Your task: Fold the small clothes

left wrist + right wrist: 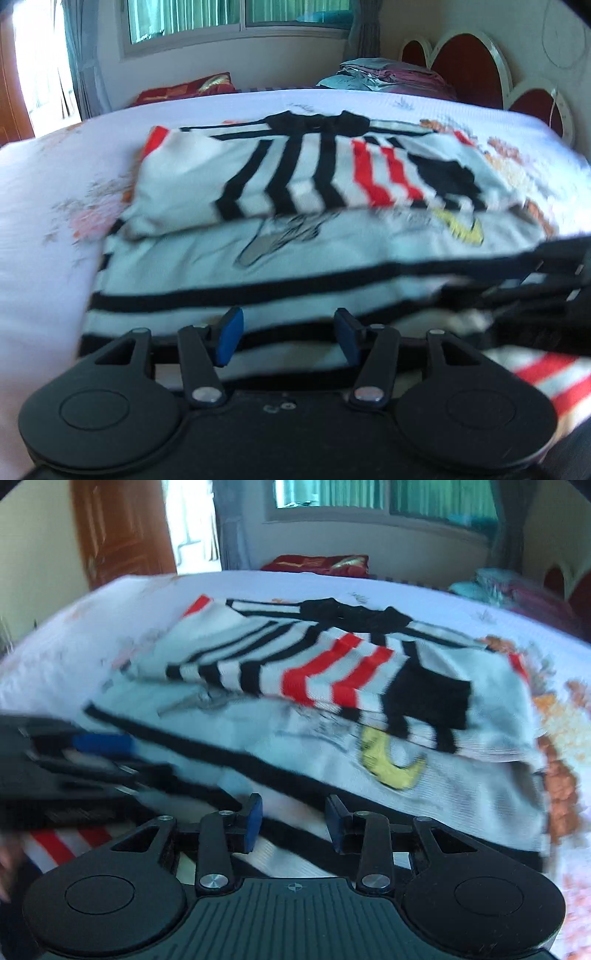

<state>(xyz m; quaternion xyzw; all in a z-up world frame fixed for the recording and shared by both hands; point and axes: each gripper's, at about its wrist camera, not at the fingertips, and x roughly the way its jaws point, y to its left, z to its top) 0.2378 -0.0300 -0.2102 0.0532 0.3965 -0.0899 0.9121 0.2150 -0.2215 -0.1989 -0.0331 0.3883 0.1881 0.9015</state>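
- While both frames are blurred, the shirt (pixel 295 206) (pixel 332 716) lies spread on the bed (pixel 44 206) (pixel 55 664), running from 12 o'clock of each gripper down under its fingers.
- Its far part is doubled back over the body: a flap with black and red stripes lies on the white front, with a yellow print (pixel 461 229) (pixel 391 764) just below the flap's edge.
- Left gripper (pixel 288 338): the blue pads (pixel 231 339) stand moderately apart with striped cloth showing in the gap beyond them; nothing is pinched that I can see.
- Right gripper (pixel 293 821): the jaws are likewise parted, over the shirt's near hem, gripping nothing.
- From the left wrist view, the right gripper (pixel 535 280) reaches in at 3 o'clock, low over the shirt's near edge; from the right wrist view, the left gripper (pixel 74 760) enters at 9 o'clock in the same way. Blur hides whether either touches the cloth.
- No containers are in view. At 1 o'clock in the left view a pile of clothes (pixel 384 77) rests by the red headboard (pixel 465 66); a red pillow (pixel 188 88) (pixel 317 563) sits at the bed's far edge, around 11 o'clock there.
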